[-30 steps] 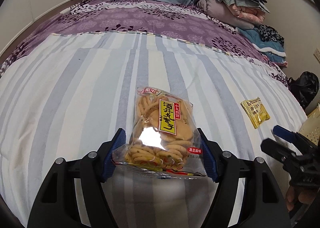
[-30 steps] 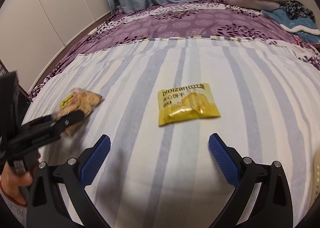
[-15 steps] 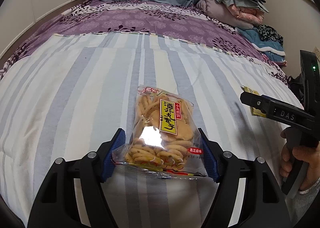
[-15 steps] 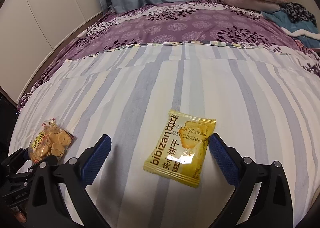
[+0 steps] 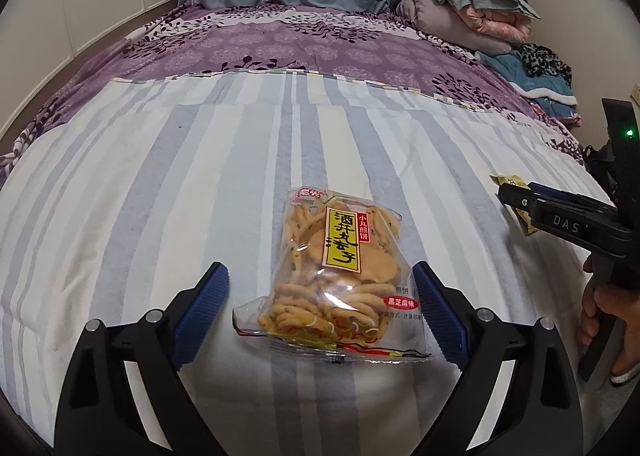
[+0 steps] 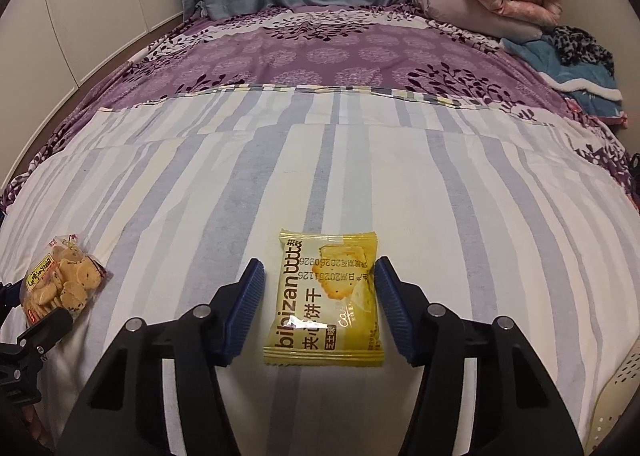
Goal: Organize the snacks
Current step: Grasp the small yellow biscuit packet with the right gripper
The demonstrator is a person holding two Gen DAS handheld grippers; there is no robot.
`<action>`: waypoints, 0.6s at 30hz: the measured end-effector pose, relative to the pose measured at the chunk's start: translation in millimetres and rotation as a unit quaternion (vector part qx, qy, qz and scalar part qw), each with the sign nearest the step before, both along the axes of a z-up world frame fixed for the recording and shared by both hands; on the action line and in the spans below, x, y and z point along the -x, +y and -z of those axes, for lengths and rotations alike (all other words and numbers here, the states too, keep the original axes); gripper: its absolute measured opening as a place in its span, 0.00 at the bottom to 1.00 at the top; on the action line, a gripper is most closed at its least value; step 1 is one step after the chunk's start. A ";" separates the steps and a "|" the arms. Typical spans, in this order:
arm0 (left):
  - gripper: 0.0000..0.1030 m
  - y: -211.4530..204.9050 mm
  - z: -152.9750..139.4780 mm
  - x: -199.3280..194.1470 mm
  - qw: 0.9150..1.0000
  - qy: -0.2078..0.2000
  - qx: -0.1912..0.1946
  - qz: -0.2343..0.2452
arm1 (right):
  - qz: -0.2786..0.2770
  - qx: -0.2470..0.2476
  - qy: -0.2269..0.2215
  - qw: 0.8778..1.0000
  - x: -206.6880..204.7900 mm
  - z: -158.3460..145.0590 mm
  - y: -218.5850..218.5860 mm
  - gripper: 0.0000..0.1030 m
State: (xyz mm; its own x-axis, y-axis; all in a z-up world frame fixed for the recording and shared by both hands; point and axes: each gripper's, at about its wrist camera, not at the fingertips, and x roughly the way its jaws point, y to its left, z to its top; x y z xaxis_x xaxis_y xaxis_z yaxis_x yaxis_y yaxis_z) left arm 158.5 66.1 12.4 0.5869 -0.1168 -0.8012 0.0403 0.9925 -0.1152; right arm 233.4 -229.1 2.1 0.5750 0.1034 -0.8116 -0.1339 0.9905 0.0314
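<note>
Snacks: clear cracker bag (image 5: 338,280) lies on striped bed (image 5: 160,184), lower centre, betw left claw (image 5: 320,308), jaws opening, pads clear of it. Right claw (image 6: 318,306) closing round yellow biscuit pack (image 6: 326,300), lower centre, gap at left pad. Next, prob: finish pinch, lift.

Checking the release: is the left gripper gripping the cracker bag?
No, the left gripper pads stand clear of the cracker bag, jaws opening.

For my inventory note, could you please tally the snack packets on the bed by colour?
Clear bag of round crackers: 1
Yellow biscuit packet: 1
Total: 2
</note>
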 end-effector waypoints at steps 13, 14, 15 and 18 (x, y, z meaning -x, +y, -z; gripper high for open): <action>0.75 -10.1 4.3 -8.9 0.999 -0.010 -0.032 0.037 | -0.001 0.004 -0.001 1.000 0.6 0.3 1.1 0.51; 0.73 -10.8 5.5 -8.9 0.999 -0.009 -0.033 0.040 | -0.001 0.004 -0.002 1.000 0.6 0.3 0.9 0.50; 0.73 -11.5 5.6 -7.5 0.998 -0.013 -0.037 0.041 | 0.001 0.005 -0.003 1.000 1.0 -0.1 0.7 0.49; 0.72 -13.8 4.1 -4.1 0.998 -0.018 -0.045 0.045 | 0.005 0.001 -0.006 1.000 2.5 -1.2 -0.9 0.46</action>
State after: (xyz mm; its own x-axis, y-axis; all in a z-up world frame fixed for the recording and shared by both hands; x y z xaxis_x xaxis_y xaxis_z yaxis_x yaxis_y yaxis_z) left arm 162.6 52.3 8.2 0.6063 -0.0996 -0.7890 0.1331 0.9908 -0.0228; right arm 230.8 -230.0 3.3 0.5863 0.0966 -0.8043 -0.1246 0.9918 0.0282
